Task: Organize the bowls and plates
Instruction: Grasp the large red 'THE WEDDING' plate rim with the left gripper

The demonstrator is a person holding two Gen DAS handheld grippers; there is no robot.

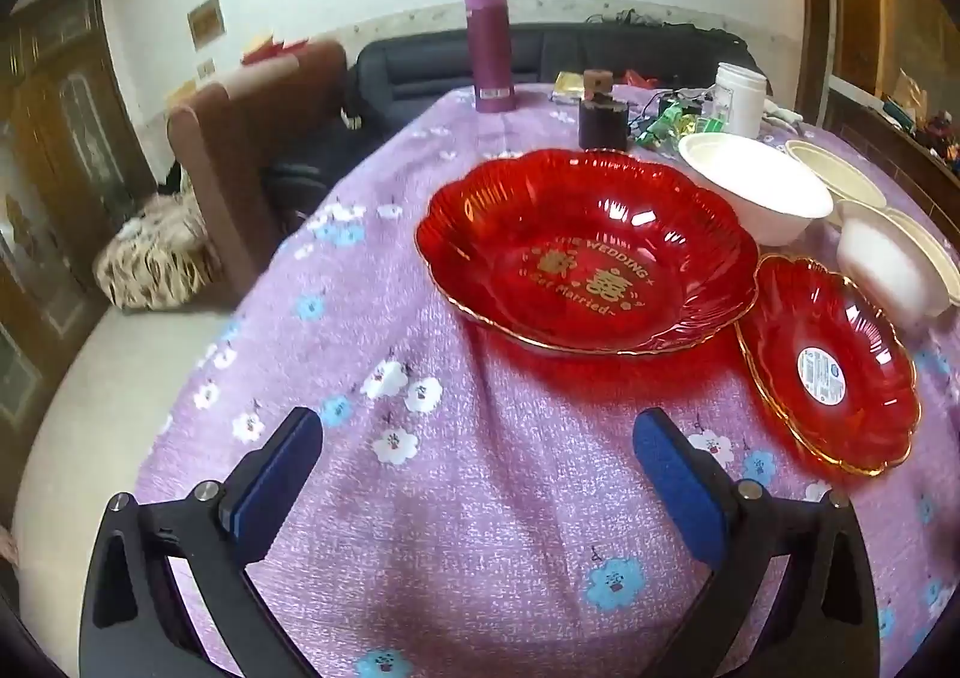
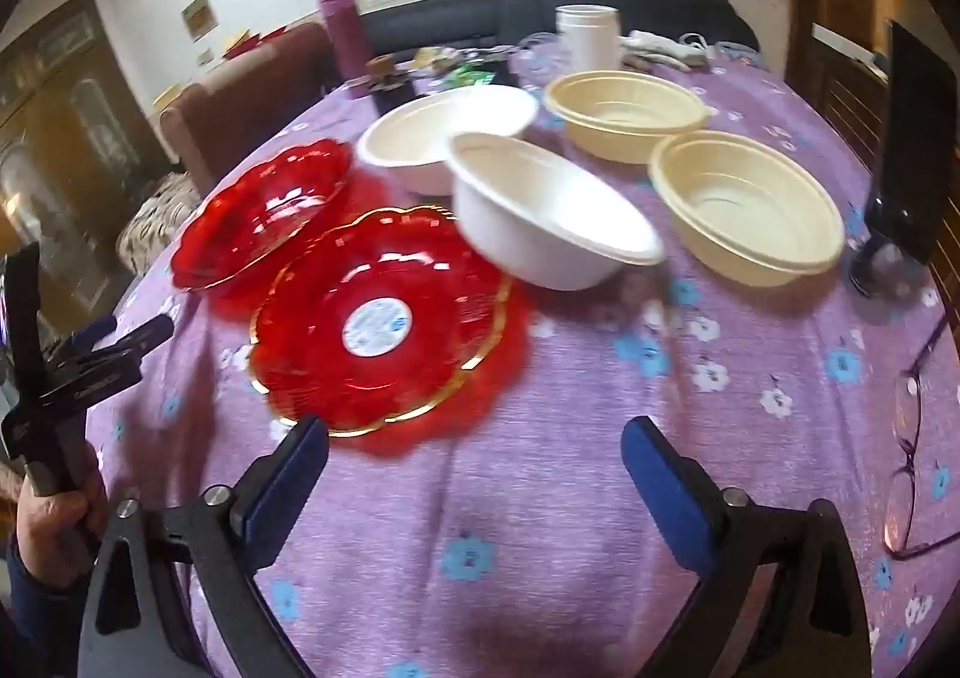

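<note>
The large red wedding dish (image 1: 585,252) sits on the purple flowered surface (image 1: 480,498), with the small red plate (image 2: 378,321) just to its right and a white bowl (image 2: 552,213) tilted over that plate's far rim. Beyond lie another white bowl (image 2: 447,135) and two cream bowls (image 2: 747,204). The left claw (image 1: 480,474) and right claw (image 2: 474,474) both gape wide, holding nothing.

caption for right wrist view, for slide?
Open right claw above floral tablecloth, facing two red plates, two white bowls, two cream bowls.

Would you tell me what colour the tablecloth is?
Purple with blue and white flowers; the tablecloth shows best in the left wrist view.
</note>
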